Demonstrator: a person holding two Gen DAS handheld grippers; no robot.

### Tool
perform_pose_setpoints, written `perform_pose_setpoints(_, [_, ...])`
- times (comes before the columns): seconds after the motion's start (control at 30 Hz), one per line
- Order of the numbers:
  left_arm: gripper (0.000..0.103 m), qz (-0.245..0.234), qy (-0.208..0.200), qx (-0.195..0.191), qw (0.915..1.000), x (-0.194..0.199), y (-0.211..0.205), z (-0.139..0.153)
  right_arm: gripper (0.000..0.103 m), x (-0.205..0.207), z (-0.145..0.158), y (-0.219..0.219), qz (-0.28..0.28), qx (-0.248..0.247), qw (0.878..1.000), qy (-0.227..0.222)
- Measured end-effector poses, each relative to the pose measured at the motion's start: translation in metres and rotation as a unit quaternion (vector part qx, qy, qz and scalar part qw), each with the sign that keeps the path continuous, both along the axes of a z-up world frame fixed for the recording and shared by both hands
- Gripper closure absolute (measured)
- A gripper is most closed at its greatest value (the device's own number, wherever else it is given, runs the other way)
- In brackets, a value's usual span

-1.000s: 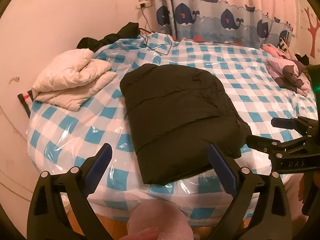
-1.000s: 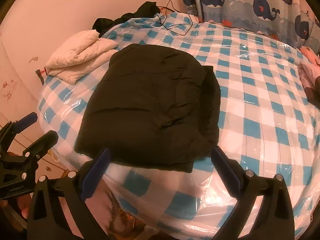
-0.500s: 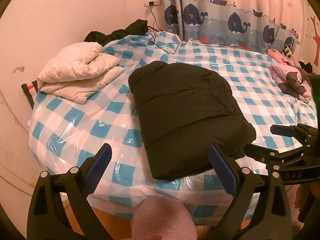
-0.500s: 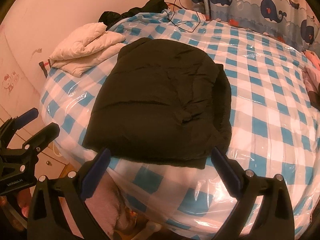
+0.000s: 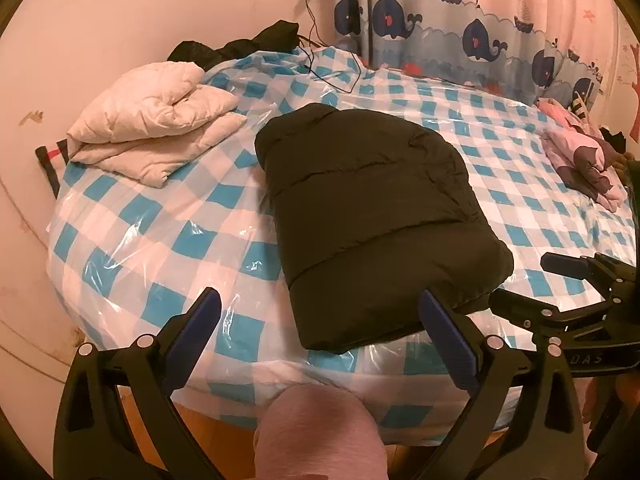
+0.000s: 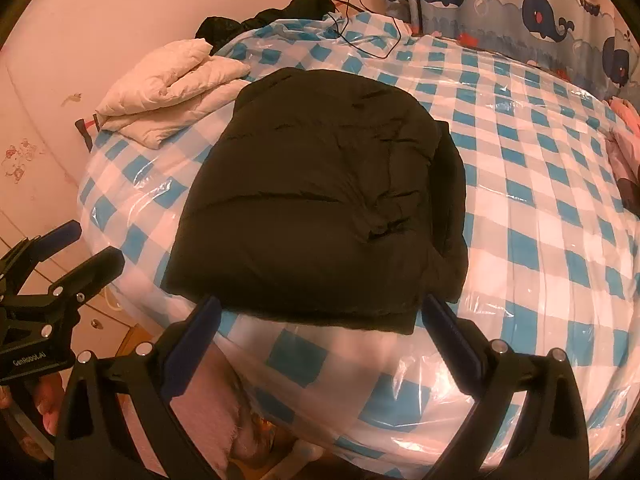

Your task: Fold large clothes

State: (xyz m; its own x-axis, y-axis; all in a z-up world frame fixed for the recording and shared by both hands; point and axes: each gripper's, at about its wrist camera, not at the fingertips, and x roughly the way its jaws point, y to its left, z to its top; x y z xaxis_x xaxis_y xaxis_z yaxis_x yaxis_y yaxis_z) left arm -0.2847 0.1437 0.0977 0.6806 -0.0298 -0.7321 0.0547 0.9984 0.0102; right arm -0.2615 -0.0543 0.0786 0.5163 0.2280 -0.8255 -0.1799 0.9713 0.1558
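Note:
A folded black puffer jacket [image 5: 376, 216] [image 6: 320, 196] lies on the blue-and-white checked bed [image 5: 160, 216] [image 6: 540, 208], near its front edge. My left gripper [image 5: 320, 312] is open and empty, held off the bed's front edge with the jacket's near corner between and beyond its fingers. My right gripper [image 6: 320, 316] is also open and empty, just in front of the jacket's near hem. Each gripper shows in the other's view: the right gripper [image 5: 520, 284] at the right, the left gripper [image 6: 76, 244] at the left. Neither touches the jacket.
A folded cream quilted garment [image 5: 156, 136] [image 6: 172, 84] lies at the bed's left. Dark clothes [image 5: 248, 46] and a charger cable [image 5: 332, 76] sit at the far corner by the wall. Folded pink clothes [image 5: 580, 160] lie at the right. A whale-print curtain [image 5: 460, 36] hangs behind. A pink-clad knee [image 5: 320, 432] is below.
Both grippers have drawn back and tilted slightly, so the jacket and bed have shifted a little in both views. The jacket itself has not moved. Both stay open.

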Motion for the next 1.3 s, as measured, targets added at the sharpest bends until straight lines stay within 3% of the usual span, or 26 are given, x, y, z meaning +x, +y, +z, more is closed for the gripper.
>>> perform_pose_setpoints(0.63, [0.008, 0.005, 0.011, 0.007, 0.9999, 0.004, -0.001, -0.004, 0.007, 0.000, -0.002, -0.002, 0.000, -0.002, 1.000, 0.001])
perform_pose_setpoints(0.83, [0.008, -0.004, 0.041, -0.037, 0.9985, 0.010, 0.001, -0.012, 0.007, 0.000, -0.002, -0.003, -0.002, -0.004, 1.000, 0.001])
perform_pose_setpoints(1.3, [0.008, 0.022, 0.045, -0.023, 0.9985, 0.015, 0.004, -0.014, 0.007, 0.001, -0.002, -0.013, 0.000, -0.009, 1.000, 0.000])
